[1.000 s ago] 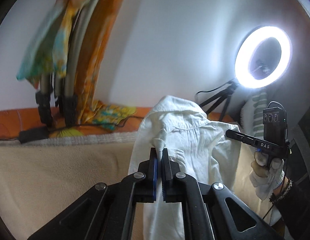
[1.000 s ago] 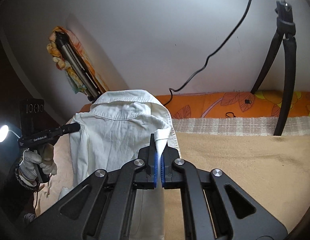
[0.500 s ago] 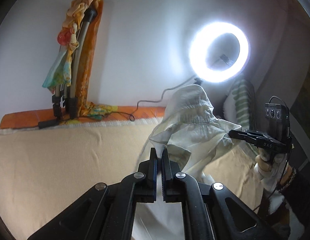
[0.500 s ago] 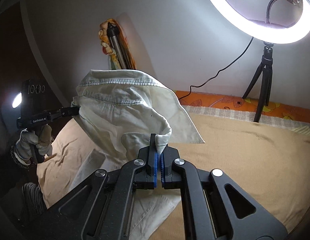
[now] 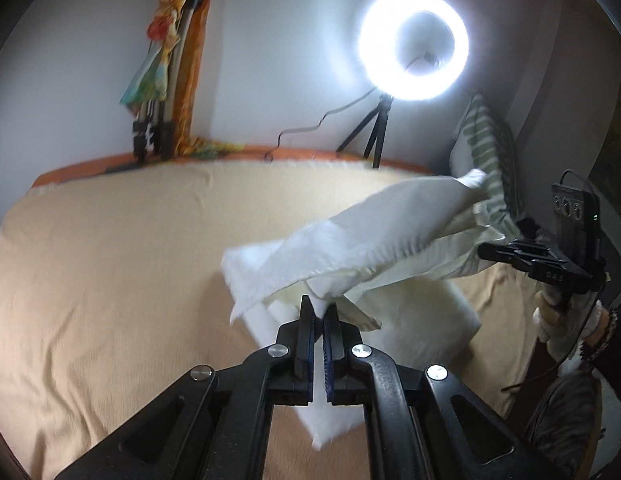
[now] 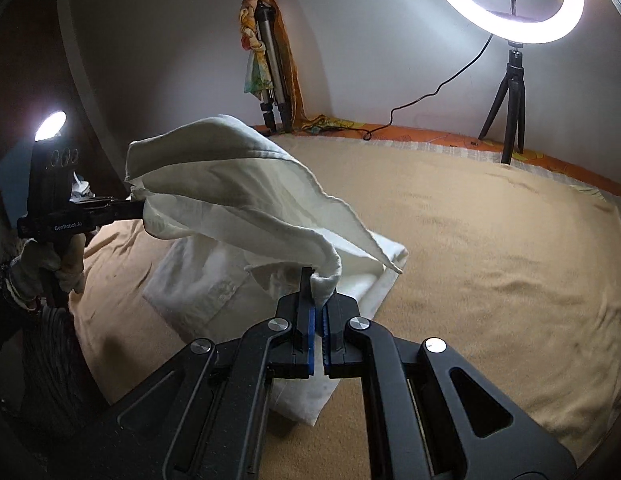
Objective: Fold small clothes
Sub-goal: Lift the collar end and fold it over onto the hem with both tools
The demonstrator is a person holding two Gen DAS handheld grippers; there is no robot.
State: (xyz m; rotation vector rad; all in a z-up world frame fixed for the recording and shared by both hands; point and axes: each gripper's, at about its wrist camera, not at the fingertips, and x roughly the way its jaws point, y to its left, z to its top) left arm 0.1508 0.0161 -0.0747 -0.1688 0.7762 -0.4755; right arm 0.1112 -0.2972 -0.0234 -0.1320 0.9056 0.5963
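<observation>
A: What had just changed?

B: A second earlier the white shirt (image 5: 374, 232) hung upright between the grippers, collar up. By now its top had swung over and down toward the near part, which lay on the tan blanket (image 5: 110, 264).

A: So the fold was under way?

B: I'd judge so; the halves hadn't met yet.

A: And the grips?

B: The left gripper (image 5: 318, 316) was clamped tight on one edge, the right gripper (image 6: 316, 292) on the other, further right.

A: The cloth?

B: Thin, soft, creased cotton, billowing like a sail; the blanket looked fuzzy and rumpled.
</observation>
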